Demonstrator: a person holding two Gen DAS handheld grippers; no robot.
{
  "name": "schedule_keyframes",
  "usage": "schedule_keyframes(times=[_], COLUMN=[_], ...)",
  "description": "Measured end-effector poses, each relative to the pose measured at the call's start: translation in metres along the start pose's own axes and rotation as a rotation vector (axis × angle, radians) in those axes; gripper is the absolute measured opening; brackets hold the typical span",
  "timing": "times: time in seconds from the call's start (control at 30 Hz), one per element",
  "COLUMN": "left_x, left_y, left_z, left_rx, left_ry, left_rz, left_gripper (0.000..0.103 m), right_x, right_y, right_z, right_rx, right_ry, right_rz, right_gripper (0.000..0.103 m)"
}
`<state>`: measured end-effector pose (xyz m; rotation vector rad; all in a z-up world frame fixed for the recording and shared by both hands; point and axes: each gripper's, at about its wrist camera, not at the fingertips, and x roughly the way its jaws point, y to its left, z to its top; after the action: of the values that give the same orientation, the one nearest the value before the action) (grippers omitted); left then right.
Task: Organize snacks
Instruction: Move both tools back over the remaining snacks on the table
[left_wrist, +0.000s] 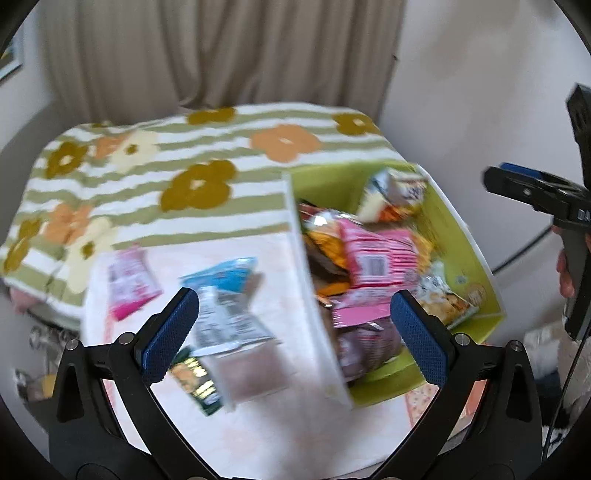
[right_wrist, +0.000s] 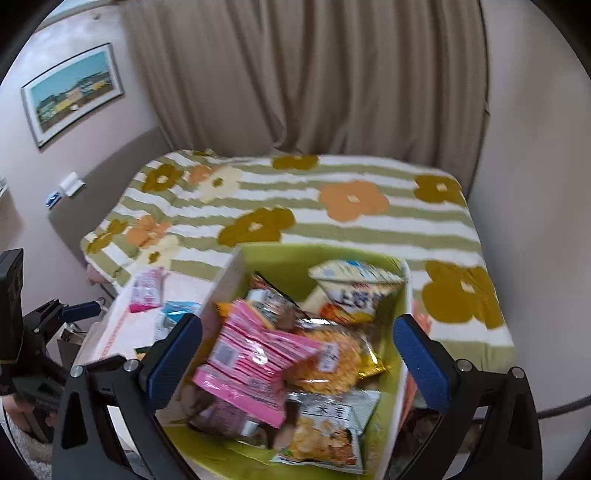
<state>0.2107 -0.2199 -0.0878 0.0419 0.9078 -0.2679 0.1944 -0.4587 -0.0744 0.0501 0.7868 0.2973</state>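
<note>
A green box (right_wrist: 266, 254) with white outer walls holds several snack packs. Among them are a pink pack (right_wrist: 255, 354), an orange noodle pack (right_wrist: 332, 365) and a white chip bag (right_wrist: 354, 288). My right gripper (right_wrist: 297, 354) hangs open above the box with nothing between its pads. In the left wrist view the same box (left_wrist: 465, 240) lies to the right. My left gripper (left_wrist: 295, 328) is open and empty above a blue and white pack (left_wrist: 225, 291), a pink pack (left_wrist: 129, 284) and a green pack (left_wrist: 195, 380) on a pale mat (left_wrist: 258, 424).
A bed with a green striped flower blanket (right_wrist: 332, 221) lies behind the box. Beige curtains (right_wrist: 295, 74) hang at the back, and a framed picture (right_wrist: 74, 92) is on the left wall. The other gripper (left_wrist: 535, 192) shows at the right edge of the left wrist view.
</note>
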Motion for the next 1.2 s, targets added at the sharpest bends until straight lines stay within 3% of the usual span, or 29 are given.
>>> schedule_keyframes(times=[0.2,0.5,0.63,0.9,1.2], left_x=[-0.036,-0.054,-0.043,0.004,0.088], left_y=[0.049,0.127,0.162,0.228,0.279], left_z=[-0.016,-0.025,-0.022,-0.006,-0.001], left_rx=[-0.081,-0.199,-0.219,-0.211,-0.202], left_ry=[-0.047,-0.066,-0.047,0.066,0.199], left_rz=[0.127,0.191,0.177,0.126,0.006], left_gripper=[0.102,0.102,0.102,0.102,0.102], right_x=[-0.015,0.016,0.041,0.117,0.188], right_y=[0.043,0.109,0.139,0.197,0.219], right_z=[0.007,0.013,0.013,0.004,-0.022], right_rx=[-0.071,-0.082,-0.088,-0.058,0.091], right_ry=[-0.096,-0.045,-0.005,0.134,0.212], right_rz=[0.076,0.153,0.166,0.128,-0.033], right_gripper=[0.103,0.103,0.103,0.103,0.103])
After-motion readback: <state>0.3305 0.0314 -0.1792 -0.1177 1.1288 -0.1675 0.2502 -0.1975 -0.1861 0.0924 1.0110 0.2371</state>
